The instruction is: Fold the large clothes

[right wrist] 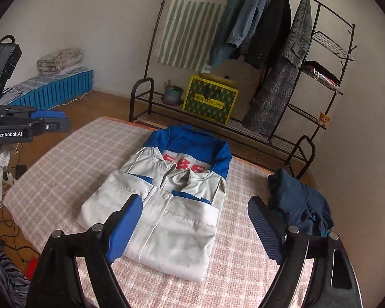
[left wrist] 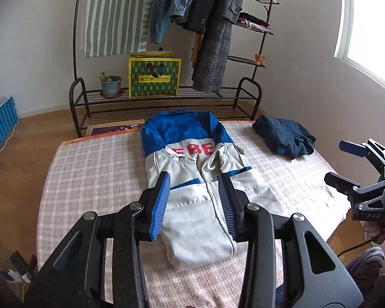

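The left gripper (left wrist: 193,200) hovers above the near half of the folded jacket (left wrist: 200,182), its two blue-padded fingers (left wrist: 160,205) spread apart with nothing between them — released, pointing forward over the garment's front placket. The right gripper (right wrist: 195,231) hangs over the jacket's near right corner, its fingers spread wider still and likewise empty; in the left wrist view it shows at the right edge (left wrist: 346,161), tilted and cut off by the frame.

The jacket (right wrist: 164,205) lies folded into a compact rectangle in the middle of the checked pink cloth covering the table (left wrist: 95,174), grey-white front up, blue collar and yoke toward the far edge. Red lettering inside the collar is partly hidden by the folds, so the whole word cannot be read. A dark blue garment (right wrist: 300,202) sits crumpled near the table's far right corner, apart from the jacket; the right finger overlaps its near edge. Beyond the table stands a black clothes rack (right wrist: 318,59) with hanging coats.
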A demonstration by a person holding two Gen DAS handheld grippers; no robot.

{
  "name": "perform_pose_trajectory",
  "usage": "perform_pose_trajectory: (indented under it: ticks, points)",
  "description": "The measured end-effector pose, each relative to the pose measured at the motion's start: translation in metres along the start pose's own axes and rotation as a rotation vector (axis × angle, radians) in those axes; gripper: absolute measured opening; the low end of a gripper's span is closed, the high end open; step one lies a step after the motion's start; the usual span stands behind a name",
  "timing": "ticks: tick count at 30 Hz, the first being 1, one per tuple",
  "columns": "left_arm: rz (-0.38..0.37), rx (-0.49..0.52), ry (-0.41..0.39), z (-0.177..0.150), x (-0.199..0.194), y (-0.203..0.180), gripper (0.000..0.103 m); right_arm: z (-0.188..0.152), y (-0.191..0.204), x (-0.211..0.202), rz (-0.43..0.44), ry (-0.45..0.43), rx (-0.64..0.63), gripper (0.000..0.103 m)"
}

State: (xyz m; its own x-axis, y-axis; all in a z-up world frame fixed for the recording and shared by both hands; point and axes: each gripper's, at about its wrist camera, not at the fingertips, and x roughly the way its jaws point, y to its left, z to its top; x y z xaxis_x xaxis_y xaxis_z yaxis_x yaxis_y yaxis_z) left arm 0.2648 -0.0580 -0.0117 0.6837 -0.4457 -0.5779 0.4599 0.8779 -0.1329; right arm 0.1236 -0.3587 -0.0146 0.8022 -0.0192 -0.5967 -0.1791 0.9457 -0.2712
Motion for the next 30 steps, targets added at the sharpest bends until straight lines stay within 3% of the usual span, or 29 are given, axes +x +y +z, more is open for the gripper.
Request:
perform_pose_trajectory:
  ticks: [3,10,13,17,22,27,30]
  points:
    - [0.006,0.000,-0.021,0.013,-0.008,0.007,0.049,0.007,-0.003,-0.004,-0.018,-0.026,-0.033,0.088]
    - [0.010,-0.043,-0.067,0.084,0.001,0.048,0.052,0.041,-0.049,0.017,-0.038,-0.094,-0.053,0.088]
    - [-0.005,-0.099,-0.071,0.118,0.026,0.076,0.065,0.062,-0.085,0.045,-0.012,-0.086,0.022,0.088]
    - [-0.031,-0.166,-0.016,0.143,0.092,0.110,0.066,0.079,-0.140,0.110,0.108,-0.039,0.187,0.086]
    - [-0.104,-0.282,0.119,0.139,0.217,0.156,0.066,0.077,-0.178,0.230,0.234,0.056,0.285,0.083]
    - [-0.117,-0.318,0.218,0.126,0.334,0.177,0.066,0.064,-0.185,0.355,0.310,0.175,0.339,0.071]
    - [-0.115,-0.295,0.276,0.128,0.390,0.180,0.066,0.063,-0.178,0.411,0.339,0.207,0.323,0.071]
